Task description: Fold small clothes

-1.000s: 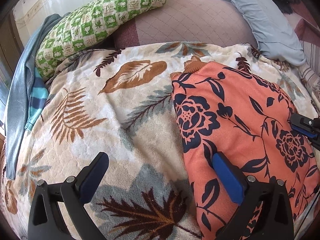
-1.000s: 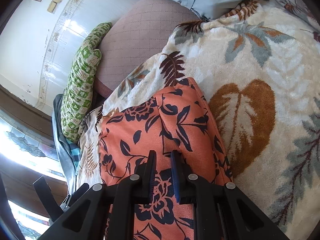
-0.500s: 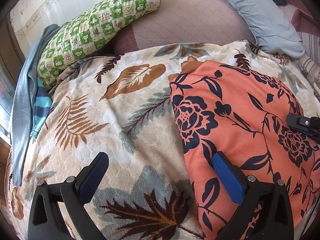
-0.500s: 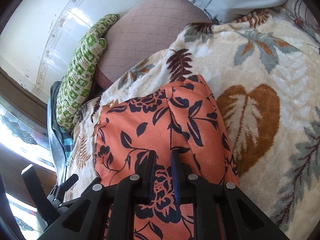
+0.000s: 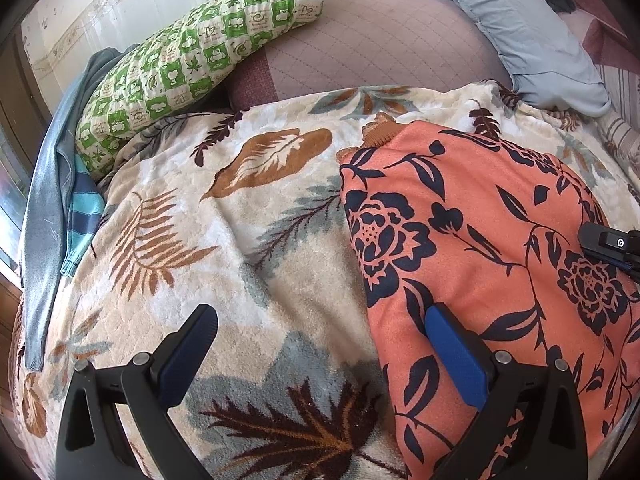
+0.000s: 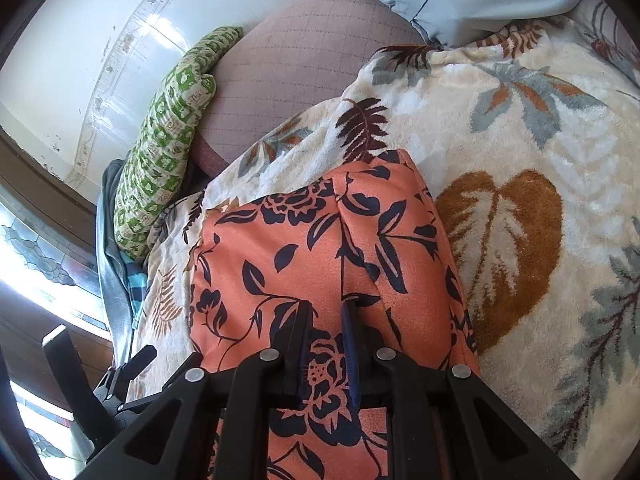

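An orange garment [image 5: 480, 240] with dark navy flowers lies folded on a leaf-patterned blanket [image 5: 240, 240]; it also shows in the right wrist view [image 6: 312, 248]. My left gripper [image 5: 320, 320] is open and empty, straddling the garment's left edge, its right finger [image 5: 452, 344] over the cloth. My right gripper [image 6: 326, 312] has its jaws nearly closed, a narrow gap showing, low over the garment's middle; whether cloth is pinched I cannot tell. The right gripper's tip shows at the far right of the left wrist view [image 5: 608, 244].
A green checked pillow [image 5: 192, 56], a mauve quilted cushion [image 5: 372, 52] and a grey-blue pillow [image 5: 528, 32] lie at the back. Grey and striped blue clothes [image 5: 60, 208] hang at the left edge. The wall [image 6: 80, 60] stands behind.
Both cameras have drawn back slightly over the garment. The right gripper stays nearly closed, the left stays open. The garment has not visibly changed shape.
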Tool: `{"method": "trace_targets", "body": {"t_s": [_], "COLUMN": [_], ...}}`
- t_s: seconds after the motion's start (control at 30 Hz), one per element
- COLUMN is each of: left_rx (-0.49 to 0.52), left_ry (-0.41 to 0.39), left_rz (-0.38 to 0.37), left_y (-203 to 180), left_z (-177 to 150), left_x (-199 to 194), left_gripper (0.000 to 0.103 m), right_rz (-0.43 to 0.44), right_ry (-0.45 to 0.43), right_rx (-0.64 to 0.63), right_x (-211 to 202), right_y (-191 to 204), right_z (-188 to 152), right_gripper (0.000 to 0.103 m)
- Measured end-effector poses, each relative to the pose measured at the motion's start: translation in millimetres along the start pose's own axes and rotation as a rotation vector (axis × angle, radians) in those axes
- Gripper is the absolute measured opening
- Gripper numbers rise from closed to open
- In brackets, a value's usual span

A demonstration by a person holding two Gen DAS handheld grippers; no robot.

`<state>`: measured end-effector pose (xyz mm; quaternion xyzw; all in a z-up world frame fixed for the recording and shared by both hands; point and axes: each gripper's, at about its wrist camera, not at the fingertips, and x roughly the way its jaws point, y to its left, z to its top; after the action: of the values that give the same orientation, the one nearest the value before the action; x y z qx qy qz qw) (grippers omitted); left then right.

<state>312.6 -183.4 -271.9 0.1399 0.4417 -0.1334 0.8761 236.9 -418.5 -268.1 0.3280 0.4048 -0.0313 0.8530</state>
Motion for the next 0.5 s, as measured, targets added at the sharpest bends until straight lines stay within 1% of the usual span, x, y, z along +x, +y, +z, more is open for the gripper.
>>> {"method": "trace_targets", "body": {"t_s": [0.23, 0.27, 0.33, 0.5], "left_rx": [-0.006, -0.006, -0.009, -0.024], "left_ry": [0.001, 0.001, 0.003, 0.014], "left_rz": [-0.008, -0.008, -0.011, -0.028], "left_y": [1, 1, 1, 5], "left_z": [0, 0, -1, 0], "left_x": [1, 1, 2, 1], "left_gripper": [0.103, 0.103, 0.103, 0.103], "right_rz": [0.023, 0.016, -0.025, -0.012], "right_ry": [-0.041, -0.037, 0.004, 0.011], "right_rx": [-0.031, -0.038, -0.038, -0.035], "right_x": [-9, -7, 5, 7], "right_y": [8, 9, 5, 1], "right_z": [-1, -2, -4, -3], "right_gripper": [0.018, 0.018, 0.018, 0.018]}}
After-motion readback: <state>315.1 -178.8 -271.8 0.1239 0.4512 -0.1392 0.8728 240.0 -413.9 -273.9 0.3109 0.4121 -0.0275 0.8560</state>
